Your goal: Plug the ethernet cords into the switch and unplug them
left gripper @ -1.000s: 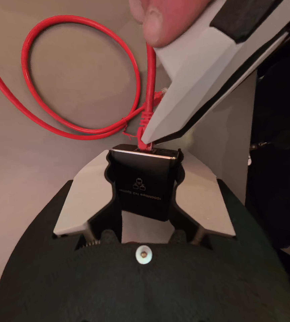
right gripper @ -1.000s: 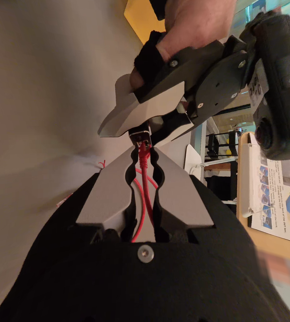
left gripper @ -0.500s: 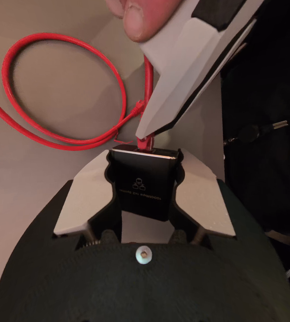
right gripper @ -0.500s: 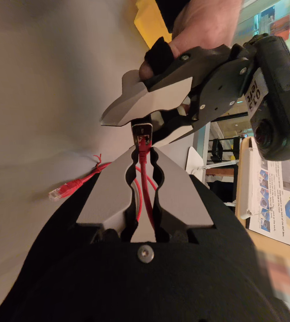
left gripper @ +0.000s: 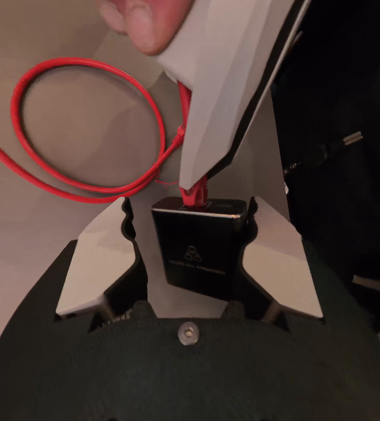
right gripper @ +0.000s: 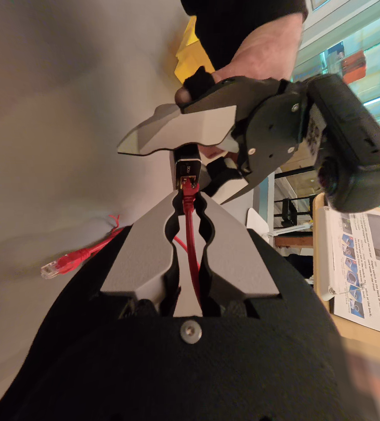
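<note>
The small black switch (left gripper: 198, 246) sits between the spread fingers of my left gripper (left gripper: 189, 200). The left finger stands clear of it and the right finger is at its edge. My right gripper (right gripper: 187, 194) is shut on the boot of the red ethernet cord (right gripper: 191, 239), whose plug (left gripper: 194, 196) sits in a port on the switch's end face (right gripper: 187, 168). The rest of the cord lies in a loop (left gripper: 81, 60) on the grey table. Its free plug (right gripper: 49, 270) lies on the table at the left.
A hand's fingertips (left gripper: 148, 29) rest on the right gripper's finger. Dark clothing (left gripper: 344, 136) fills the right side beyond the table edge. A printed instruction sheet (right gripper: 362, 262) lies on a wooden surface at the right. A yellow object (right gripper: 189, 52) is at the back.
My left gripper has opened off the switch; its fingers were clamped on both sides before. The right gripper still holds the cord's plug in the switch. The cord loop has shifted in view.
</note>
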A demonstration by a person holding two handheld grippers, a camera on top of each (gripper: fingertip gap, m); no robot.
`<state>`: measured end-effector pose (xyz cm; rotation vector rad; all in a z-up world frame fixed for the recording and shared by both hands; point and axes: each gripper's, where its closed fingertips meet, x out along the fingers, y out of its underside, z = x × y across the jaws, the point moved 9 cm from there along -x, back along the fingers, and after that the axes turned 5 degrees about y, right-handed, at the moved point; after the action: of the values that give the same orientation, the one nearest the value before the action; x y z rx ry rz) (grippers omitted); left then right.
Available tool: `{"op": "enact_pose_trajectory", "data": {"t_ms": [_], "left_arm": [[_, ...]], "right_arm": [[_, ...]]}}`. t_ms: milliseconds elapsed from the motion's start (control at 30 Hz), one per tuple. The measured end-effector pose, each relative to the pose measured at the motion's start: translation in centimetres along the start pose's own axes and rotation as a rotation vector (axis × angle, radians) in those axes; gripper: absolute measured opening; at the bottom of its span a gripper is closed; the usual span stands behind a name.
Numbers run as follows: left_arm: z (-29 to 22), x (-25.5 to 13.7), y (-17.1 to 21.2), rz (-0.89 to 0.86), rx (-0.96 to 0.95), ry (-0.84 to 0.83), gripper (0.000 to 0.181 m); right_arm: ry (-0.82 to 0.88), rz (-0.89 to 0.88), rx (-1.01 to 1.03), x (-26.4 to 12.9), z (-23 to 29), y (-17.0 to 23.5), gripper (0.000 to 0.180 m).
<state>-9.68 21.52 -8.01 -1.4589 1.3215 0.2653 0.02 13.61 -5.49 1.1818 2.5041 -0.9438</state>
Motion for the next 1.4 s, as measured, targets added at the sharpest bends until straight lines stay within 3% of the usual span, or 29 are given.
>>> {"op": "enact_pose_trajectory", "data": {"t_ms": [33,233,533,767,967,1400], "left_arm": [[-0.2,0.3,0.0,0.02,0.013,0.024,0.093],[-0.6,0.8,-0.2,0.092,0.046,0.133,0.084],[0.1,0.4,-0.6,0.129,0.017,0.118,0.081],[0.8,-0.2,-1.2,0.15,-0.083,0.148,0.081],[1.3,-0.7,-1.9,0.196,-0.163,0.171,0.081],[1.3,-1.3,-3.4,0.25,-0.207,0.186,0.08]], "right_arm": [[0.004,-0.005,-0.006,-0.1,0.0,-0.2,0.009],[0.008,-0.012,-0.03,0.0,0.2,-0.5,0.009],[0.044,-0.007,-0.024,0.0,0.1,0.0,0.01],[-0.01,0.032,0.046,-0.9,-0.8,0.5,0.028],[-0.016,0.034,0.008,-0.7,-1.4,0.3,0.015],[-0.001,0.064,-0.014,-0.7,-2.5,0.5,0.022]]}}
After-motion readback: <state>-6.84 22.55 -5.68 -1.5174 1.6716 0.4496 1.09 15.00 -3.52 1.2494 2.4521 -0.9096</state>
